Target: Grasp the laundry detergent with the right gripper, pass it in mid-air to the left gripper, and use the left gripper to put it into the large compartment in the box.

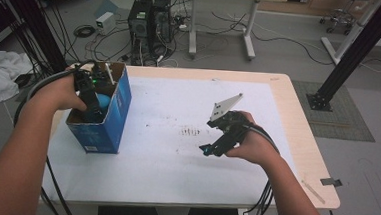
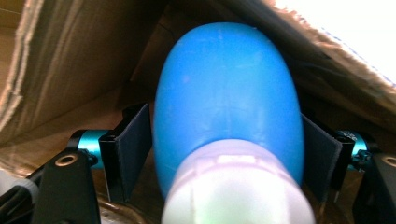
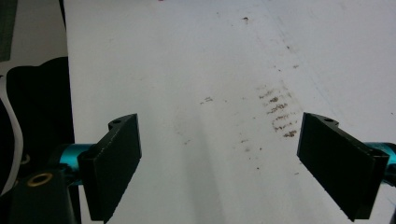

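Left gripper | pinching blue bottle inside blue box | bottle's long axis runs straight ahead | right gripper spread, well apart from box

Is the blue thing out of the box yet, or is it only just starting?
Not out yet. Done: the left gripper has reached into the blue box and its fingers clamp the blue bulb. In hand: that grip, inside the box. Left: probably lifting it out. The right gripper waits open over the white sheet.
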`<state>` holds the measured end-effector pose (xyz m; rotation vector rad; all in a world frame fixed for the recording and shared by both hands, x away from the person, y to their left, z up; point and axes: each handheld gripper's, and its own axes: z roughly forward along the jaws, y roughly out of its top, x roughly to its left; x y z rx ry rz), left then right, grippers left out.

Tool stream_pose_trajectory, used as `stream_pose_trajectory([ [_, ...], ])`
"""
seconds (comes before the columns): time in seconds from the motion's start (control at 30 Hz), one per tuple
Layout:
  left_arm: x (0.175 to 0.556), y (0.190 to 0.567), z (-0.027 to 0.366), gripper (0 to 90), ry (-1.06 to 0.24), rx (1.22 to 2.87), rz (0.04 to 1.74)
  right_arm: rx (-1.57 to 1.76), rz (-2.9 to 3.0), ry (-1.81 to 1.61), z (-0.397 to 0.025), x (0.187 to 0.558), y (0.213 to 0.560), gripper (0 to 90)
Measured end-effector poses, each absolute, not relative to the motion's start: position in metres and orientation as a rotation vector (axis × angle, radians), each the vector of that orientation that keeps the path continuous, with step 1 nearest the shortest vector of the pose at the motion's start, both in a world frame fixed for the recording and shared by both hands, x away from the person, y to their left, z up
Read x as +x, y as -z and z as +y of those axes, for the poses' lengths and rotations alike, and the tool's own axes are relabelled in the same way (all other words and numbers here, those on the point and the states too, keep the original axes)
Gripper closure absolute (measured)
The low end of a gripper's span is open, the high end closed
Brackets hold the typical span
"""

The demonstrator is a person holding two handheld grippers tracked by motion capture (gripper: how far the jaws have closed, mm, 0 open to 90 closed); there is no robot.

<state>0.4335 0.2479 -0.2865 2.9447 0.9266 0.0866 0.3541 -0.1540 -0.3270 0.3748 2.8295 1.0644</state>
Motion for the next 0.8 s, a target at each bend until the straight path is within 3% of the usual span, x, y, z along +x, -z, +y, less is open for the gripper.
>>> stream_pose_trajectory([
  [0.27,0.433,0.281,0.248,25.9,-0.103,2.942,0.930,0.378,2.827,-1.067,-0.155,0.354,0.327,12.9],
  [0.37,0.431,0.278,0.248,20.9,-0.107,2.932,0.939,0.376,2.826,-1.068,-0.155,0.353,0.327,12.9],
  [0.8,0.422,0.263,0.250,20.8,-0.116,2.922,0.938,0.373,2.818,-1.082,-0.157,0.353,0.324,12.8],
])
